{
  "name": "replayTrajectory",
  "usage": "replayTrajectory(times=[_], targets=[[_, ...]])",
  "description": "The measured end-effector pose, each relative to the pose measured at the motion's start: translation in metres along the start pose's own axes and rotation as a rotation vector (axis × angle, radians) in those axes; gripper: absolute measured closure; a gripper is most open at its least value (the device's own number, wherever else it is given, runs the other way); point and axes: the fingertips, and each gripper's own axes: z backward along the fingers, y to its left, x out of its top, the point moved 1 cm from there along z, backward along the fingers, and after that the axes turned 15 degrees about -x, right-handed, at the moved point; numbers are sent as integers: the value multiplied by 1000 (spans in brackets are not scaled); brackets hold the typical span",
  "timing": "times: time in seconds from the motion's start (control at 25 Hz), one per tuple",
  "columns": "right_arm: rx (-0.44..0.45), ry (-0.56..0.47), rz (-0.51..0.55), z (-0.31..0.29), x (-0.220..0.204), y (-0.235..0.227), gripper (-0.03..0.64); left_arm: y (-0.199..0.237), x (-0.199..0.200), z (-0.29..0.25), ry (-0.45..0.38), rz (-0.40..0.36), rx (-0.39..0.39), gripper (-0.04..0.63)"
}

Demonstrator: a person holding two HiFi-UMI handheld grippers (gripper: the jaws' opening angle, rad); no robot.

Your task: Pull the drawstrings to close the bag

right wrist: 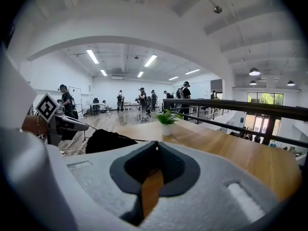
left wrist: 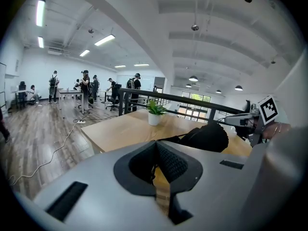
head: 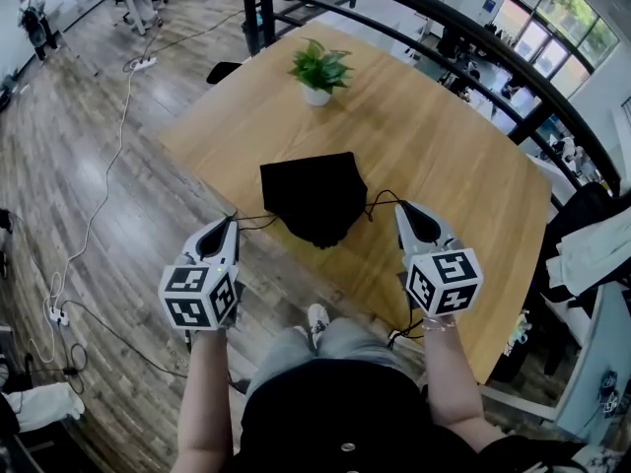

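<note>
1. Head view shows the black bag (head: 314,197) lying on the wooden table (head: 444,166), at about the middle of its near edge. The narrowed end of the bag points toward the person.
2. The left drawstring (head: 254,219) runs from this narrowed end to the left gripper (head: 230,223). The right drawstring (head: 383,201) runs to the right gripper (head: 402,208). Both grippers hang just off the near edge, one on each side of the bag.
3. Each gripper view shows the two jaws pressed together, with a thin cord going out from the tips toward the bag. So I judge that each gripper pinches its own drawstring and nothing else.
4. The bag looks like soft, light cloth. It will probably slide or lift from the table instead of resisting, so the two pulls should go apart and be equal.
5. The cords are thin and perhaps smooth, so they can slip through closed pads. A hold close to the cord end or at a knot is safer, but no knot is clear to see.
6. The mouth looks already partly gathered. The cords sag a little, so some slack remains before it closes fully.
7. A potted plant (head: 317,72) stands near the far corner, well apart from the bag.
</note>
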Motion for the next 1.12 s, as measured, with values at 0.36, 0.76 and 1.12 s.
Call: replayTrajectory(times=[0.36,0.76,1.12], targets=[[-35,-28,-31,3,8,-18,604,13,9,13,-46,16,55,578],[-67,-54,-52,5,17,-29,604,25,21,24,-86,27,95,578],[-90,-69,-61,6,22,-37,605,36,27,32,-118,37,135,578]])
